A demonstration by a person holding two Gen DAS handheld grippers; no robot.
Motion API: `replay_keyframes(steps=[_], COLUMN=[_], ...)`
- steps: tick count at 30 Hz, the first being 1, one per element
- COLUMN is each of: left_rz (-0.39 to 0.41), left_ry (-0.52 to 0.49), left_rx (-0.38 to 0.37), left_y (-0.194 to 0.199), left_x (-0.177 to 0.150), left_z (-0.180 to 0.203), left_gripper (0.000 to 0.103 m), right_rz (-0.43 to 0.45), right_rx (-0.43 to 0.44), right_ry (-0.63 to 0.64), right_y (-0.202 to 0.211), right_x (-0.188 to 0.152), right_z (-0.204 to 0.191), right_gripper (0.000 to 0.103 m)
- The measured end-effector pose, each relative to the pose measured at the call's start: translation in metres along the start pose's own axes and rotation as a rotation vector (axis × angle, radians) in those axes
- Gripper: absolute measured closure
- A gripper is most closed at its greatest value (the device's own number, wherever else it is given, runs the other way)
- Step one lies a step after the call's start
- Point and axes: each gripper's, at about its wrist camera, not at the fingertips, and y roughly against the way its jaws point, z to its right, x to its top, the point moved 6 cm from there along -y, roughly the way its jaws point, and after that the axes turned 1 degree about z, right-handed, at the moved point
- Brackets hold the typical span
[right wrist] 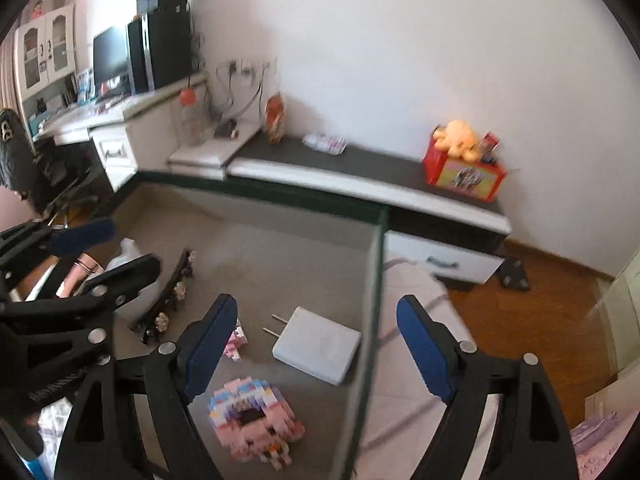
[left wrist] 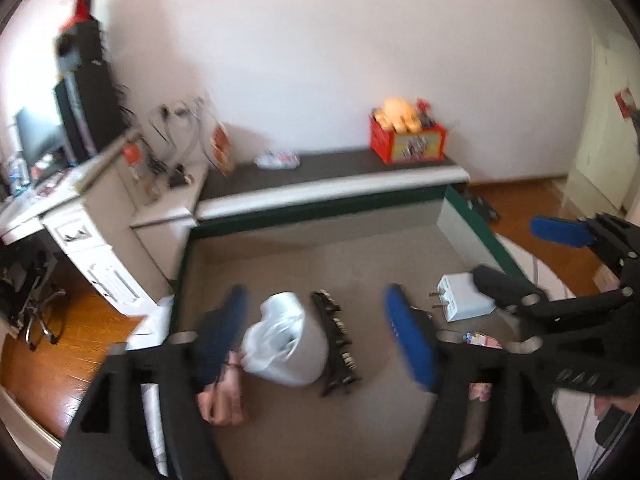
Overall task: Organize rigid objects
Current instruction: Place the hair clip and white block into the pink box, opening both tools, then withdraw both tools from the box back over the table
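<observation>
Both spread wide, nothing pinched: left claw (left wrist: 316, 336) over the white bag (left wrist: 286, 340), right claw (right wrist: 316, 354) over the white charger (right wrist: 316, 344)

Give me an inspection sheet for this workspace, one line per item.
Surface: grey tray with dark green rim.
Job's things: white plug adapter, pink brick model, black hair clip, pink item.
Clutter: white plastic bag.
Grippers: left claw open over the bag; right claw open over the adapter; neither holds anything.
Cables: wall leads, blurred.
Surroundings: desk with monitor, red box, wooden floor.
</observation>
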Motion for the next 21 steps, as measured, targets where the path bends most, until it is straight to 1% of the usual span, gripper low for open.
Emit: replay_keyframes(steps=[1,3,5,7,10,12,14,15,18,21], left_rz=[0.029,0.090,0.122,0.162,0.200,0.213,0.214,0.218,0.218,0.221], left_ry=[0.007,0.019,0.017,0.018,0.030,0.041,0.041,0.045,0.032,0.040], left_rx=[0.006,0.013,0.029,0.054,0.094,0.103,0.090,0.097,0.116,0.102], left_y=[0.013,0.044,0.072,0.100,0.138,0.158,0.175,0.184,0.202,0.220], left_x=[0.000,-0.004,-0.009,-0.015,-0.026,-0.034,-0.044,-0.050,-0.063,-0.075], left_z=[-0.004,-0.010,-0.015,-0.019,-0.026,-0.029,-0.029,-0.030,-0.030,-0.028], left_gripper=[0.005,0.004,0.000,0.000,0.000,0.000,0.000,0.000,0.000,0.000], right_rz=[0.027,0.070,0.120,0.157,0.201,0.217,0.229,0.239,0.254,0.264], right_rx=[0.000,0.016,0.021,0.018,0.024,0.028,0.024,0.022,0.013,0.017], right_ry=[-0.010,-0.038,-0.040,-0.033,-0.044,-0.049,-0.055,-0.053,-0.060,-0.066], right_y=[0.012,0.038,0.066,0.089,0.126,0.142,0.159,0.167,0.189,0.206], right_x=[0.000,-0.002,-0.007,-0.011,-0.024,-0.031,-0.041,-0.044,-0.056,-0.066], right_z=[0.000,-0.001,-0.007,-0.014,-0.027,-0.034,-0.040,-0.042,-0.049,-0.054], right_gripper=[0.019,0.019,0.017,0.017,0.016,0.016,0.016,0.016,0.016,0.016])
